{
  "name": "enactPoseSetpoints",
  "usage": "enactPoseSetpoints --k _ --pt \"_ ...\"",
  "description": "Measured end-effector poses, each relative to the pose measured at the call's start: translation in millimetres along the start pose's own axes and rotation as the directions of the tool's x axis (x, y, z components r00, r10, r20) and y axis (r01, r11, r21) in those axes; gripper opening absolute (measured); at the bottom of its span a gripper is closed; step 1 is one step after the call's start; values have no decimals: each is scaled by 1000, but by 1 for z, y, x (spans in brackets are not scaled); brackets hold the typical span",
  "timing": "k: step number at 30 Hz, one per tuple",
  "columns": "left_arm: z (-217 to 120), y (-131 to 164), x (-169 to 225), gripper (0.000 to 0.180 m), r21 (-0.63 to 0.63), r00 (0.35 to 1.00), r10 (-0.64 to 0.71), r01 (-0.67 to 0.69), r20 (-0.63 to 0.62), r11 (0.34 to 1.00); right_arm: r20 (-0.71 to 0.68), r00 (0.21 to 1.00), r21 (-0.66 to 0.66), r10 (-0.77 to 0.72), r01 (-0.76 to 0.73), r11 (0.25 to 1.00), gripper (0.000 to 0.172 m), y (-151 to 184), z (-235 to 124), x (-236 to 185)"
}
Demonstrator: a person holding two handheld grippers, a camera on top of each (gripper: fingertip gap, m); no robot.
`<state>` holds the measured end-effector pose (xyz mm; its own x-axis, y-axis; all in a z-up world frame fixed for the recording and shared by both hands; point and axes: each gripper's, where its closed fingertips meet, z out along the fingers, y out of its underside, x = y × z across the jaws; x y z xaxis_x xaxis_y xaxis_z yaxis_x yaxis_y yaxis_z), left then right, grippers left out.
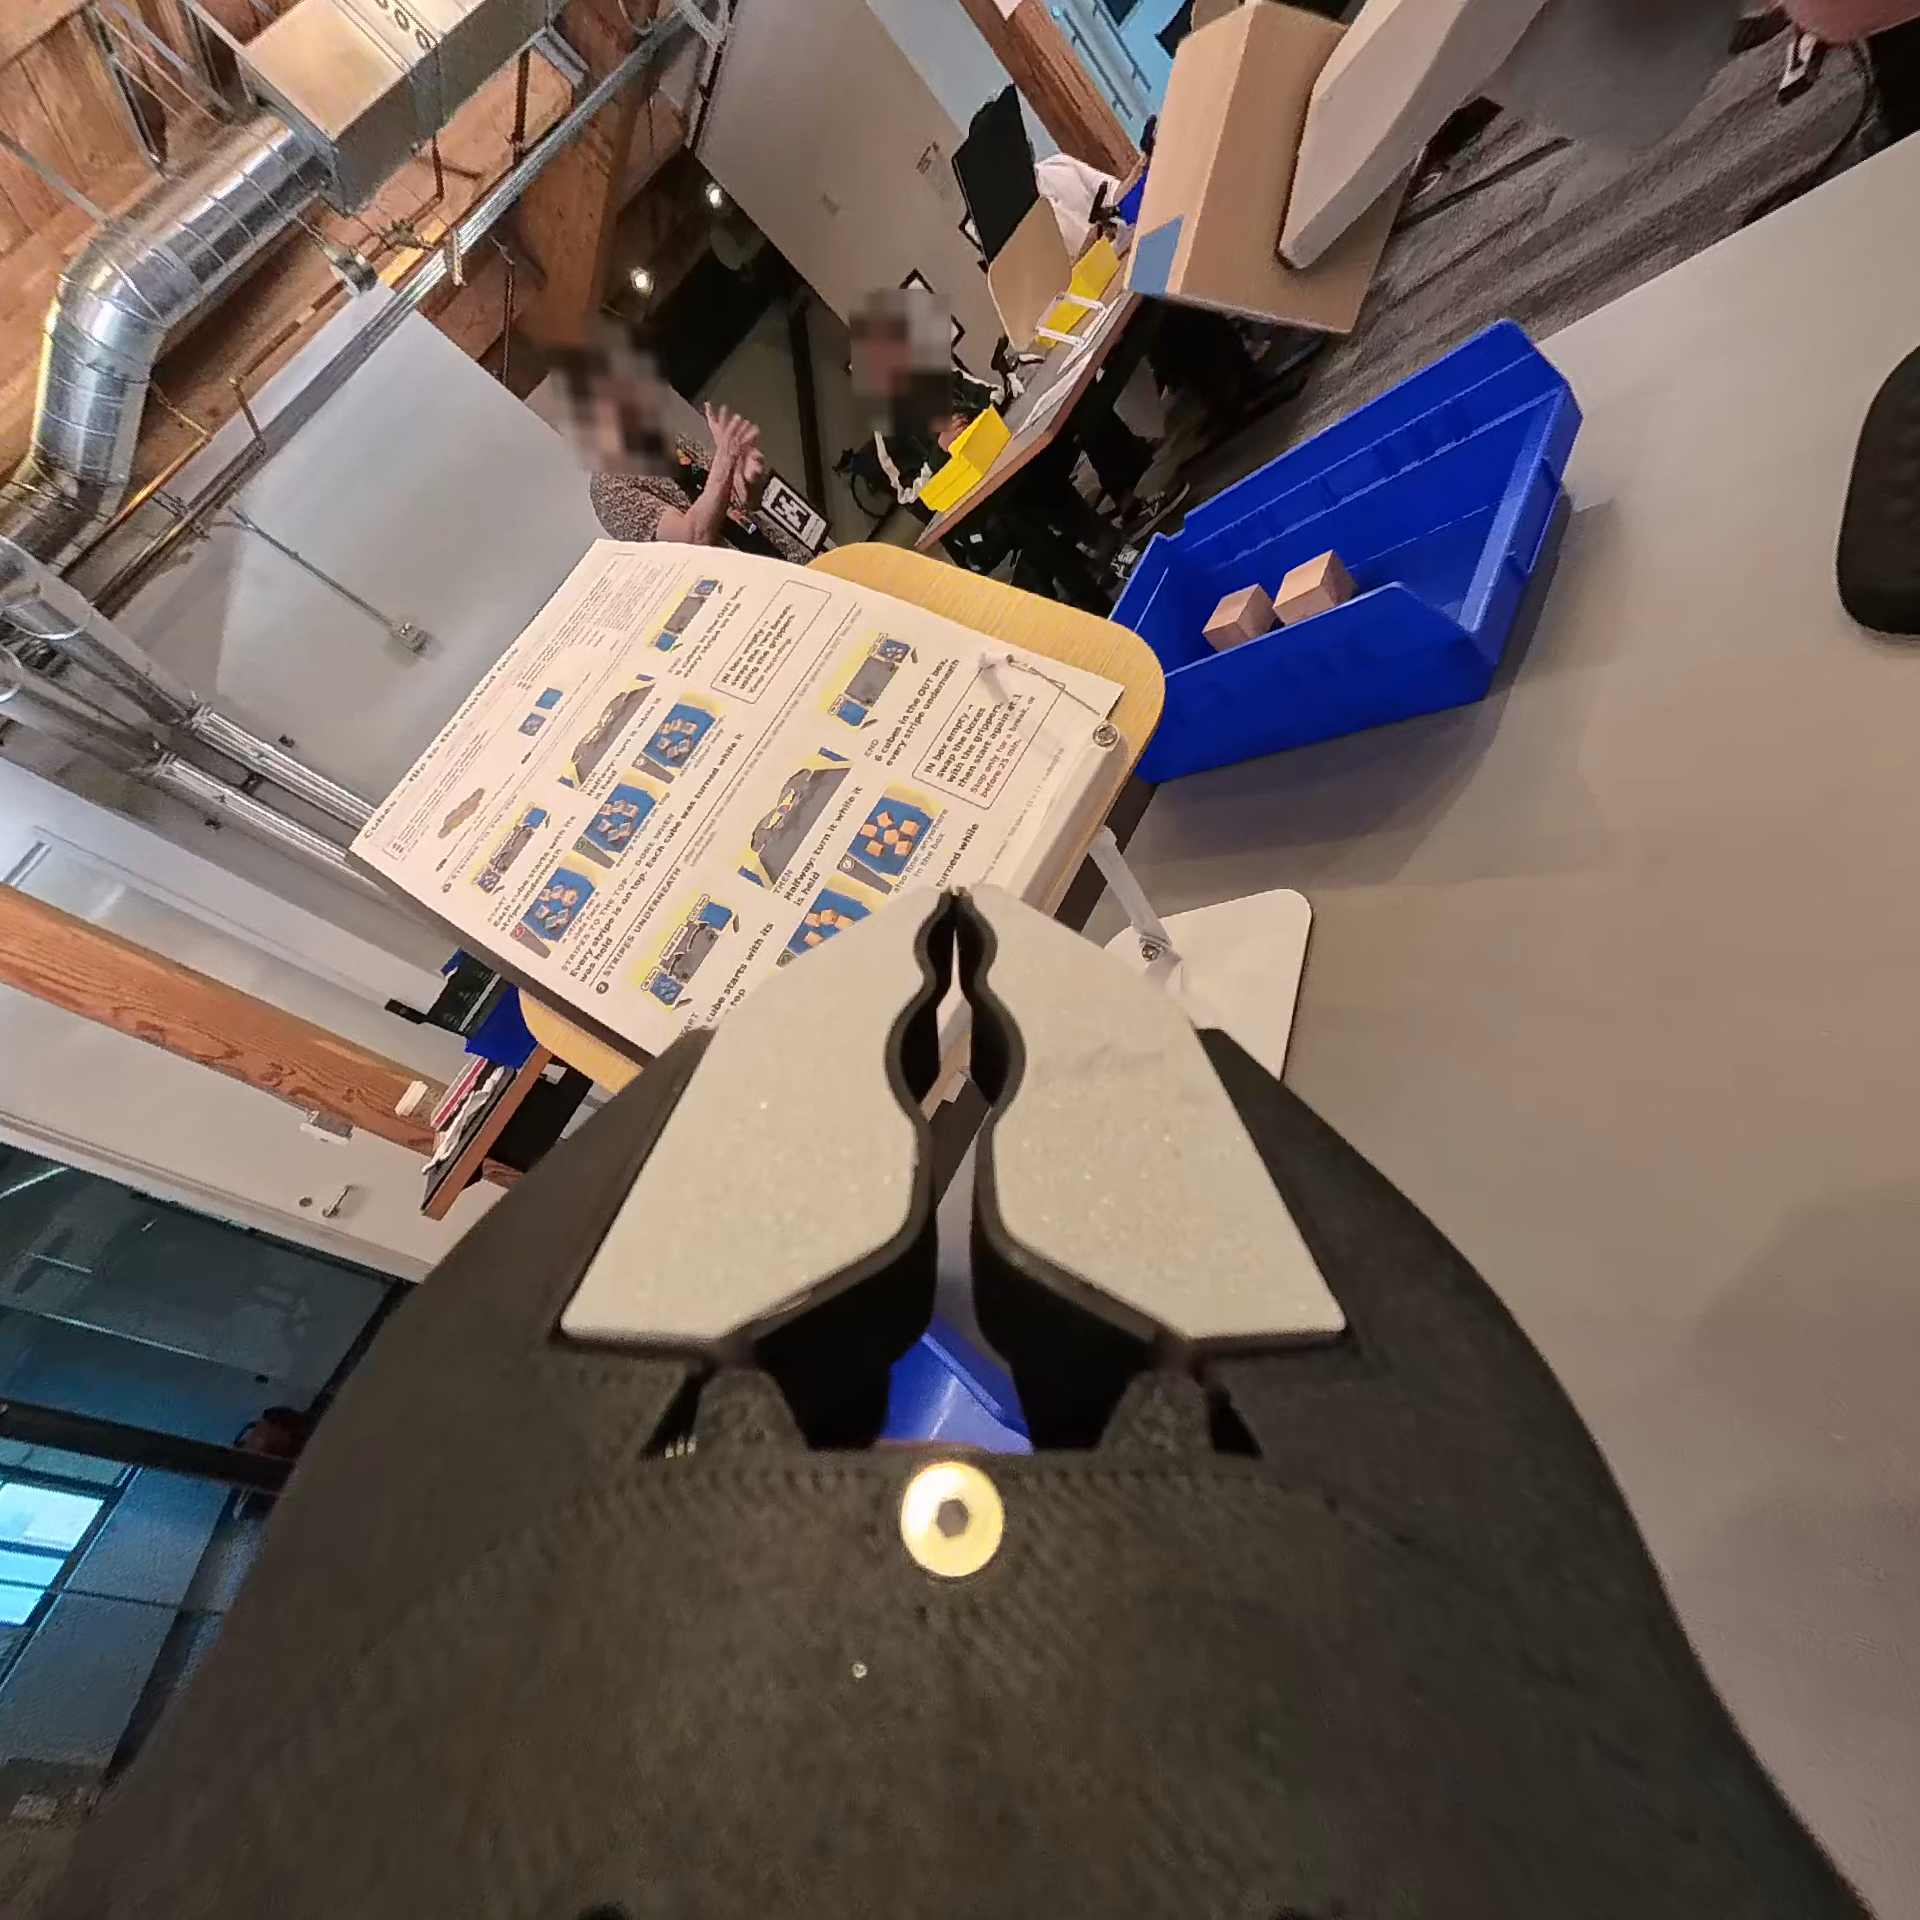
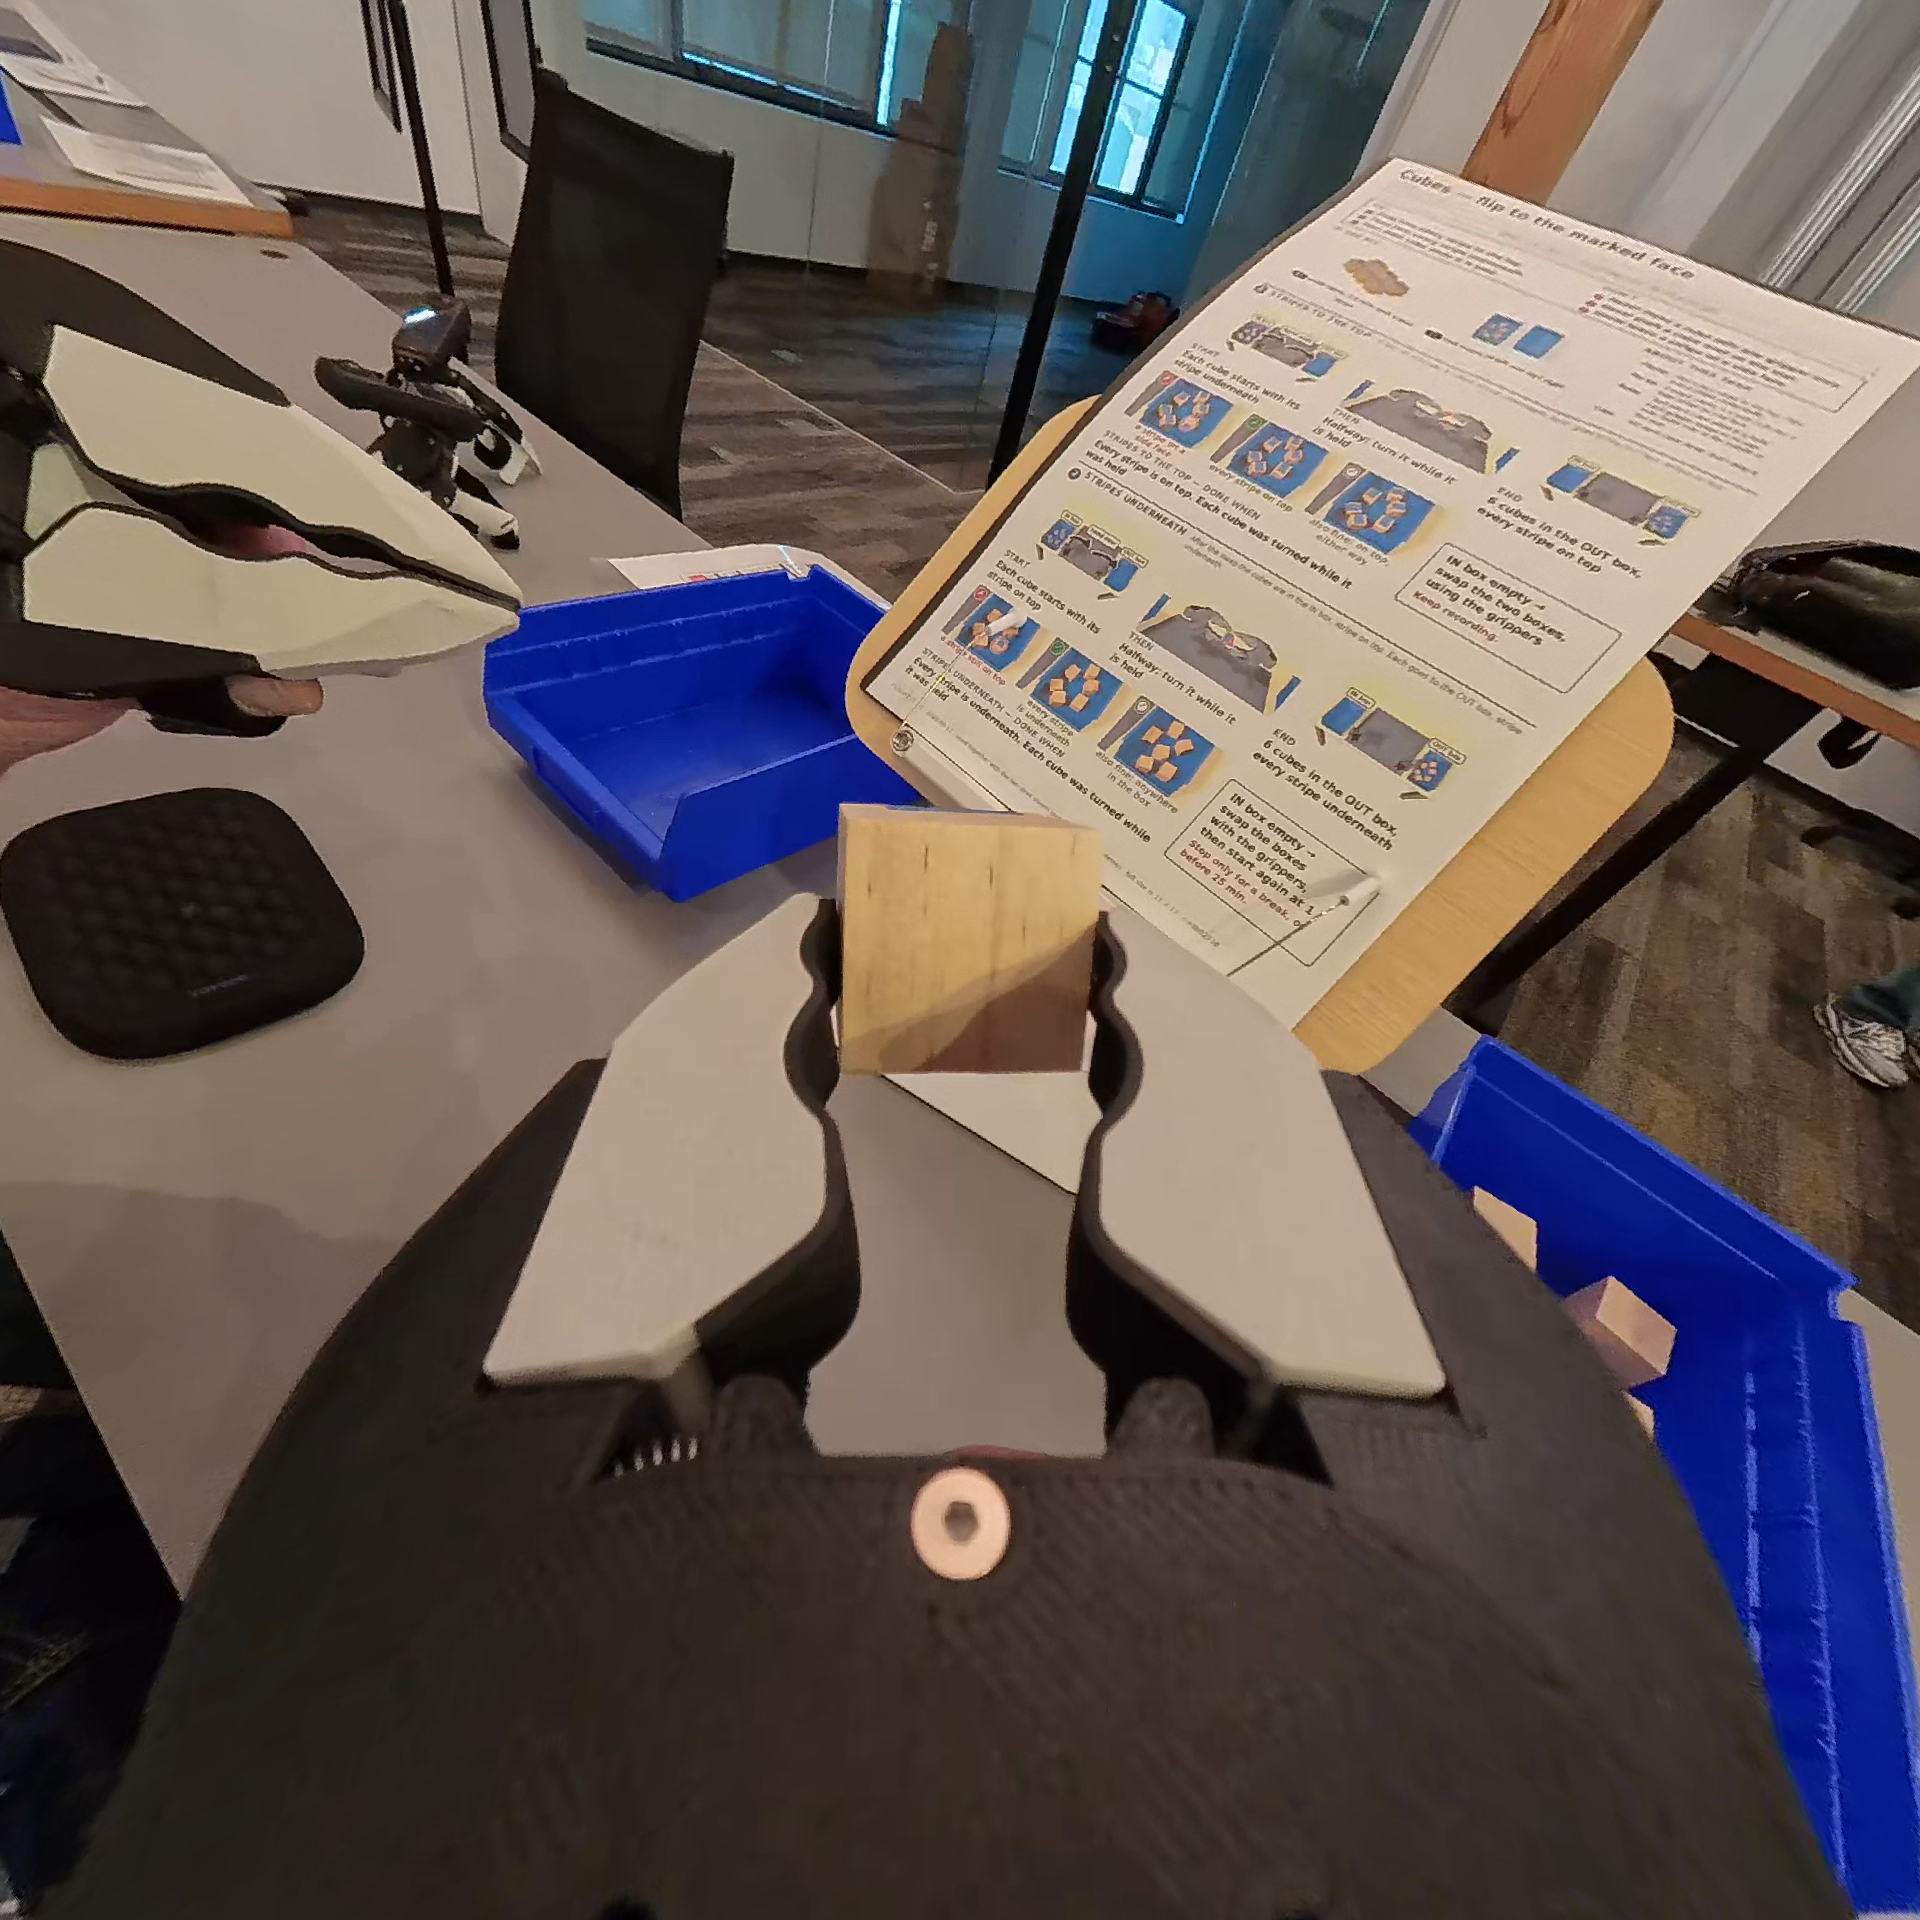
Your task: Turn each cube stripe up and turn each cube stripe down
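Cube (image 2: 966,940): pale wood, dark diagonal corner, tilted.

Up close on the left gripper (image 1: 954,906): a broad black body with a woven, textured surface, flaring wide toward the camera. Two flat pale grey fingers (image 1: 790,1122) taper to a point, their black inner edges cut in a wavy contour. One silver washer with a hex-socket screw (image 1: 952,1521) sits dead centre. The right gripper (image 2: 961,961) is the same build: black textured shell, grey finger plates (image 2: 1247,1195), wavy black lining, silver screw (image 2: 959,1523), and a small coiled spring (image 2: 655,1452) peeking out at the left finger's base.
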<state>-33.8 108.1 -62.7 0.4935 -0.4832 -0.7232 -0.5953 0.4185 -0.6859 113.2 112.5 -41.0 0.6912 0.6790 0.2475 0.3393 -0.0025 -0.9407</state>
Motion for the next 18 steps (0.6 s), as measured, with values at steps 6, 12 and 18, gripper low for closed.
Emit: enactPoseSetpoints --k 6,12,18 --pt "-2 2 -5 0 -14 1000 -1 1 19 1000 -24 1000 -3 1 -1 1000 46 1 -4 8" --pt "-6 3 -12 0 -19 999 1 0 35 1000 -66 998 -2 20 -20 1000 46 2 -12 24" --pt "-10 9 -21 1 -34 998 -11 13 57 999 -121 992 -4 38 -39 999 46 6 -22 45"
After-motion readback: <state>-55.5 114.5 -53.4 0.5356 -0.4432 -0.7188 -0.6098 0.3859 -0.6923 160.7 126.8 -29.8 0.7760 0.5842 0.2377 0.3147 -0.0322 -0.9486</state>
